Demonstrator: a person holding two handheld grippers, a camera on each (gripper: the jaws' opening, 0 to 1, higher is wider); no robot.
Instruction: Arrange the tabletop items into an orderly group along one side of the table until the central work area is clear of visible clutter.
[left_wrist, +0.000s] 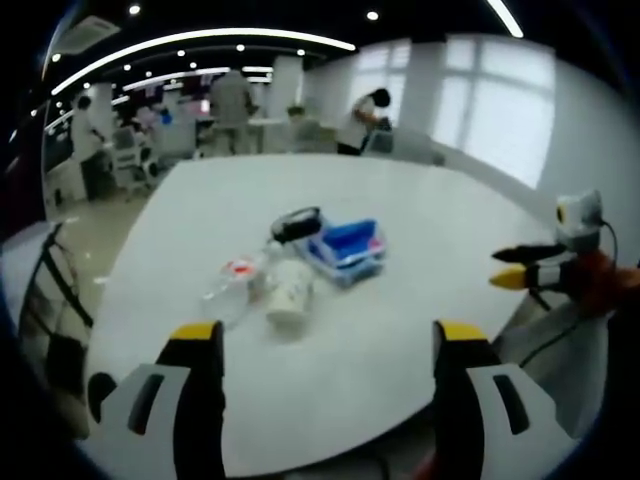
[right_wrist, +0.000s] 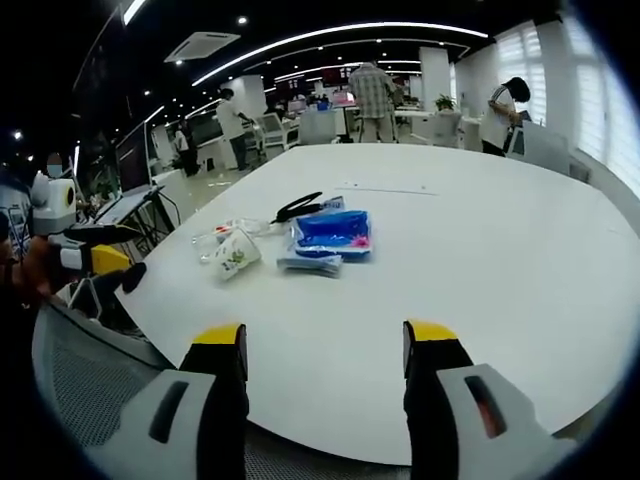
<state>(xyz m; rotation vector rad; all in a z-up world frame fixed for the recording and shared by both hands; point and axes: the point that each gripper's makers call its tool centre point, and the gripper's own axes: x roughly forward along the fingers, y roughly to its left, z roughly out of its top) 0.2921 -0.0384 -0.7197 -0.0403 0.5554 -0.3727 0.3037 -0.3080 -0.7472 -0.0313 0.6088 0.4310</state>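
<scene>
A small cluster lies near the middle of the white table (left_wrist: 400, 200): a blue packet (left_wrist: 347, 245) on a flat white pack, a black clip-like item (left_wrist: 296, 224) behind it, a white paper cup (left_wrist: 289, 293) on its side, and a clear plastic bag with a red mark (left_wrist: 232, 278). The same cluster appears in the right gripper view: blue packet (right_wrist: 331, 233), black item (right_wrist: 298, 208), cup (right_wrist: 236, 254), clear bag (right_wrist: 216, 234). My left gripper (left_wrist: 329, 340) is open, short of the cup. My right gripper (right_wrist: 325, 340) is open over bare table. The right gripper (left_wrist: 520, 268) also appears at the right edge, the left gripper (right_wrist: 105, 250) at the left.
A mesh chair back (right_wrist: 90, 390) is under the table's near edge. Another chair (left_wrist: 45, 300) stands at the left. Several people (left_wrist: 232, 105) stand among desks in the open office beyond the table's far edge. Bright windows (left_wrist: 500, 100) line the right wall.
</scene>
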